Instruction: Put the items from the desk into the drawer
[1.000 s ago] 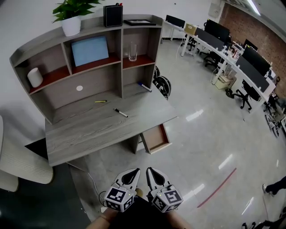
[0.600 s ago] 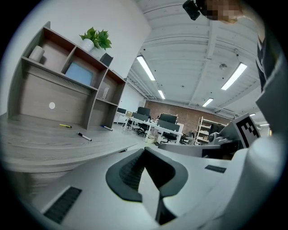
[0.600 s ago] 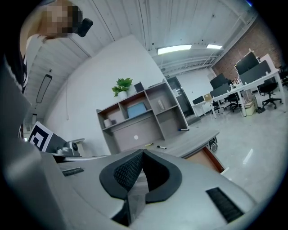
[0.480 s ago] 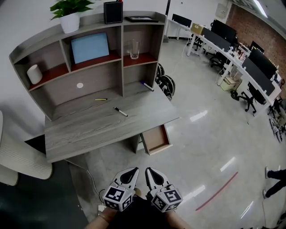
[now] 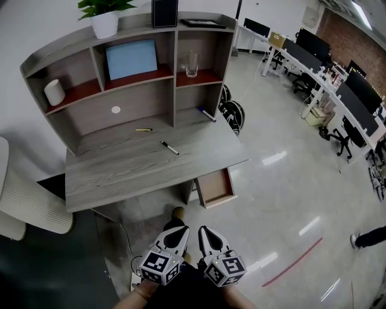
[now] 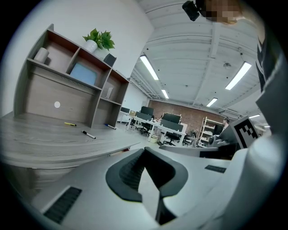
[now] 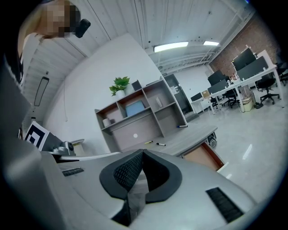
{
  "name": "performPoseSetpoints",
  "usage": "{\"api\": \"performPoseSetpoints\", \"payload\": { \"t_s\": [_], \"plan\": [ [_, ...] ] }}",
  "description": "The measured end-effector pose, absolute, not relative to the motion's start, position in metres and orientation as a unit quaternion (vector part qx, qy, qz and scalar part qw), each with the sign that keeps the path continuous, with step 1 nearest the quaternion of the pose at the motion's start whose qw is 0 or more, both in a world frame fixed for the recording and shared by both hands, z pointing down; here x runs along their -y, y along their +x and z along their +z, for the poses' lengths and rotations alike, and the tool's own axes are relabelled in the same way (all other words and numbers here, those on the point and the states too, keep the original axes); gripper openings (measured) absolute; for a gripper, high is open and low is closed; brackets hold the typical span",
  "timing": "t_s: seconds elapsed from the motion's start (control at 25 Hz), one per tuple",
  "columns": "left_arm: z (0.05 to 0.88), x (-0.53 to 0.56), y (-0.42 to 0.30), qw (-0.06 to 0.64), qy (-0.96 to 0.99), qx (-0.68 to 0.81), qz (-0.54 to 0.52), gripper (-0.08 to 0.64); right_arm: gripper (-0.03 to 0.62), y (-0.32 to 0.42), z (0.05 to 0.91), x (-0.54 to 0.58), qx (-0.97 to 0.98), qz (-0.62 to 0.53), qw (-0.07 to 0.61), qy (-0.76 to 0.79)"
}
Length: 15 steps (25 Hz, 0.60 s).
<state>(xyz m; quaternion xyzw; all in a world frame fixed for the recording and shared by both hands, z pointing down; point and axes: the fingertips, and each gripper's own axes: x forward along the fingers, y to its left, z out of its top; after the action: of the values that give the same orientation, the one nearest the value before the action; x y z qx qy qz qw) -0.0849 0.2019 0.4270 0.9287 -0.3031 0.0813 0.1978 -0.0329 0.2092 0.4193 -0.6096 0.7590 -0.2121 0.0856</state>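
A grey desk [image 5: 120,175] with a shelf unit stands ahead of me. On it lie a yellow pen [image 5: 143,130], a black marker [image 5: 170,148] and a blue marker [image 5: 206,114] in the lower right cubby. Under the desk's right end an open wooden drawer [image 5: 215,187] sticks out, with nothing showing inside it. My left gripper [image 5: 175,233] and right gripper [image 5: 207,235] hang side by side low in the head view, well short of the desk, both shut and empty. The left gripper view shows the black marker [image 6: 88,134]. The drawer [image 7: 204,155] appears in the right gripper view.
A white chair [image 5: 30,211] stands left of the desk. The shelves hold a plant [image 5: 105,18], a blue panel [image 5: 131,58], a glass [image 5: 192,63] and a white cylinder [image 5: 54,92]. Office desks with monitors [image 5: 338,84] line the right. A shoe [image 5: 178,212] shows on the floor.
The head view has shifted, so the desk sits slightly further right and lower. A shoe has come into view below the desk's front edge. Both grippers stay together and shut.
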Motion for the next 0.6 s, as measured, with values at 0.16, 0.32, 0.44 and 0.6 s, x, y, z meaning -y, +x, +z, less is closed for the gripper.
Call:
{"api": "performPoseSetpoints", "payload": {
  "t_s": [0.16,0.32,0.44,0.6],
  "plan": [
    [0.424,-0.189,-0.083,0.195,0.928,0.308,0.083,0.026,0.028,-0.027,0.419,-0.198,-0.755,-0.217,0.091,-0.612],
    [0.426,-0.171,-0.076,0.195,0.928,0.305,0.085,0.026,0.028,-0.021,0.421,-0.181,-0.754,-0.220,0.090,-0.612],
    [0.428,-0.151,-0.070,0.200,0.927,0.305,0.087,0.026,0.028,-0.012,0.422,-0.160,-0.750,-0.221,0.090,-0.617],
    [0.426,-0.113,-0.061,0.197,0.928,0.302,0.089,0.026,0.028,0.001,0.422,-0.124,-0.740,-0.225,0.090,-0.627]
  ]
}}
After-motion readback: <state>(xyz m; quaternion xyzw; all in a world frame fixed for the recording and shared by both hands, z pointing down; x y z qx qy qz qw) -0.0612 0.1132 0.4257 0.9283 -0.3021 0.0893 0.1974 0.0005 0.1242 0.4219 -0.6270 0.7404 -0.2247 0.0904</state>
